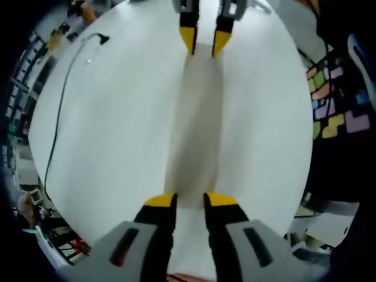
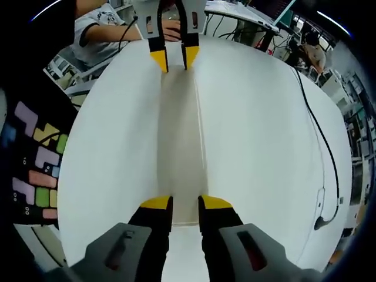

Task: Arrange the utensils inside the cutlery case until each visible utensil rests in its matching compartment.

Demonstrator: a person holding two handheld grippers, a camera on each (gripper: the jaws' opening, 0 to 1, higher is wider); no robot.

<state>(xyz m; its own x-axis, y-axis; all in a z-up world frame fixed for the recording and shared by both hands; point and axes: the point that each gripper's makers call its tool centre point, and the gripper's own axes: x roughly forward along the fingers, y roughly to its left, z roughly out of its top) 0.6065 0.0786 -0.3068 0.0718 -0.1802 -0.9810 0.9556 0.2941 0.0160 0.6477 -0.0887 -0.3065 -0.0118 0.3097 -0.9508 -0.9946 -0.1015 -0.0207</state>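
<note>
Two tongs, left tongs [image 1: 190,200] and right tongs [image 2: 178,204], tip-to-tip facing over white table [image 1: 106,147], jaws slightly apart, holding nothing.

The black cable [image 1: 59,111] runs off the white table [image 1: 106,147] edge; the far tongs [image 2: 174,57] are cut off at the top.

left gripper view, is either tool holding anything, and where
Cannot be told: a pale long strip runs between the left tool and right tool, one end at each tool's tips.
</note>
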